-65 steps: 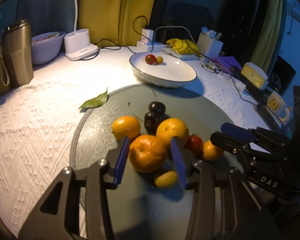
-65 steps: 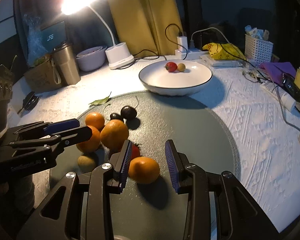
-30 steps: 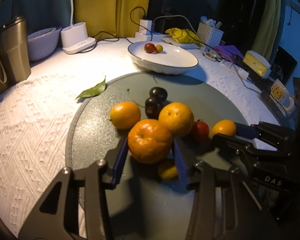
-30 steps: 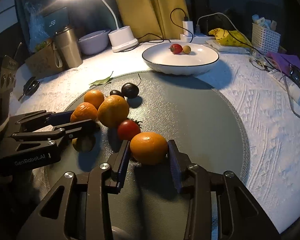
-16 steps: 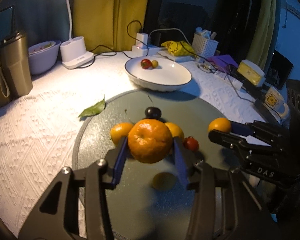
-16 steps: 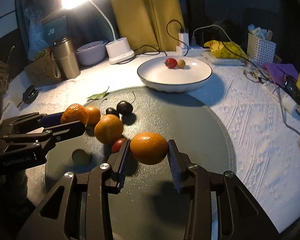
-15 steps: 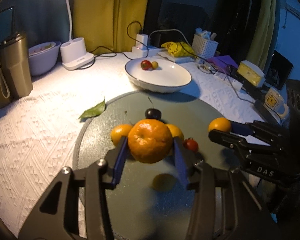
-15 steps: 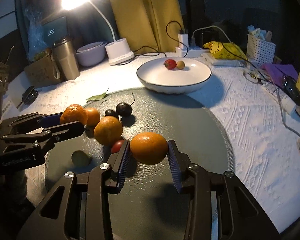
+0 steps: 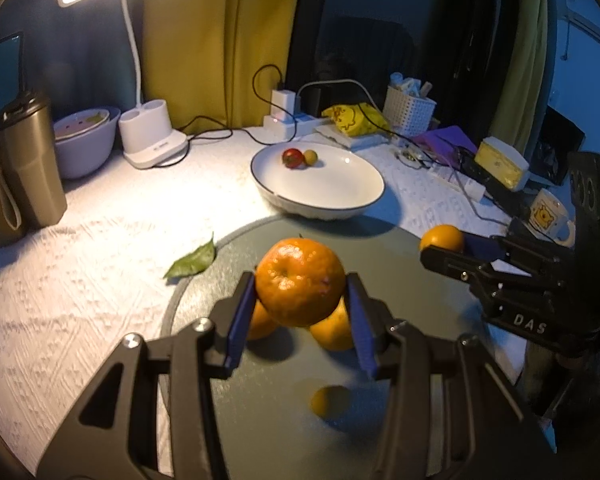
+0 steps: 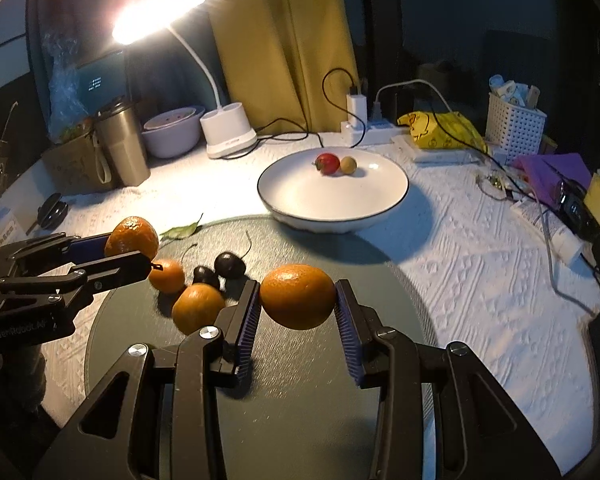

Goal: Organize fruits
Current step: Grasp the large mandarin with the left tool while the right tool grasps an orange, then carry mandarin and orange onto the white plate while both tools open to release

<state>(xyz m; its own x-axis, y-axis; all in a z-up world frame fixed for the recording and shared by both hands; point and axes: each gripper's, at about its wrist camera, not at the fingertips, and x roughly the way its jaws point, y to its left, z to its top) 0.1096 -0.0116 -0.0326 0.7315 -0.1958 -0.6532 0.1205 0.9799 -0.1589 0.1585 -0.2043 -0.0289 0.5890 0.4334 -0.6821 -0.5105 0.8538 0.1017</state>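
Both grippers angle down above the round grey mat (image 10: 380, 280): left gripper (image 9: 300, 292) pinches 1 mandarin (image 9: 299, 282), right gripper (image 10: 296, 300) pinches an orange (image 10: 298, 296); tabletop's far edge looks cluttered.

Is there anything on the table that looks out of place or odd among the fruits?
A loose green leaf lies on the white cloth at the rim of the dark mat, apart from the fruit. It is litter, not fruit. Nothing looks spilled or damaged; each gripper holds an orange above the mat.
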